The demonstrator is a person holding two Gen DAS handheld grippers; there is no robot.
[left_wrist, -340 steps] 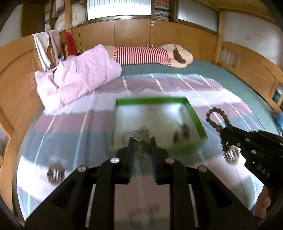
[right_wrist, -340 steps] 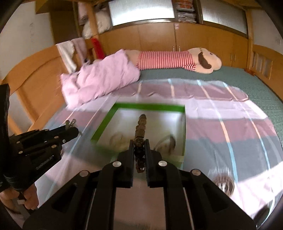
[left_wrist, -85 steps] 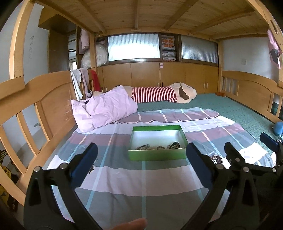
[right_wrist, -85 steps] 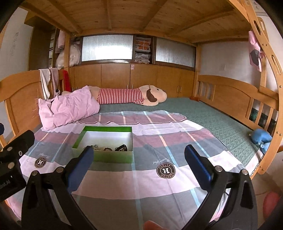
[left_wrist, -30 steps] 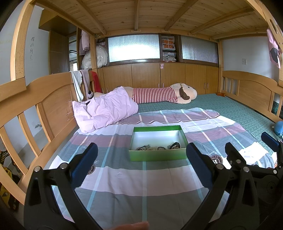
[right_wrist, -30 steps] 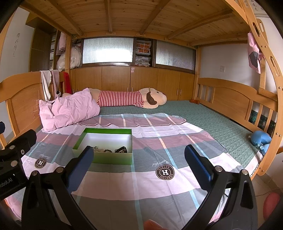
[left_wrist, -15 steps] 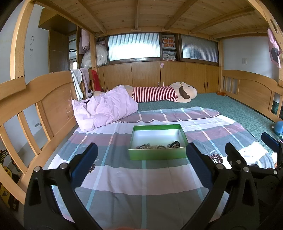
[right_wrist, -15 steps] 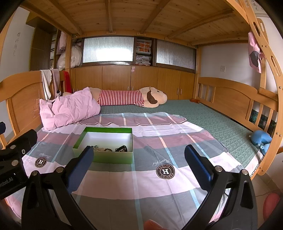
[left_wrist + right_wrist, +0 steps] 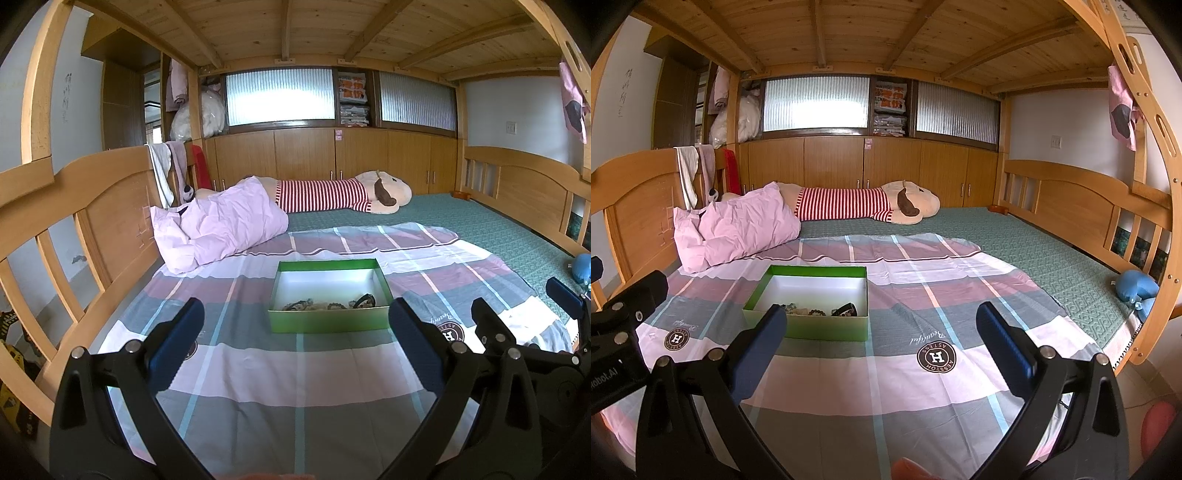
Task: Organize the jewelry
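While both claws hang over the bed, empty:
Left gripper (image 9: pixel 295 343): spread wide.
Right gripper (image 9: pixel 882 345): spread wide.
Green box (image 9: pixel 827 328): middle left, on plaid sheet (image 9: pixel 886 384); jewelry (image 9: pixel 816 311) inside, by its near wall.
Round logo (image 9: pixel 936 357): "H", "ASTESS".

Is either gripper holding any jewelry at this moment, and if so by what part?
Nothing is held. The left gripper and right gripper are both open and empty; the jewelry lies in the green box.
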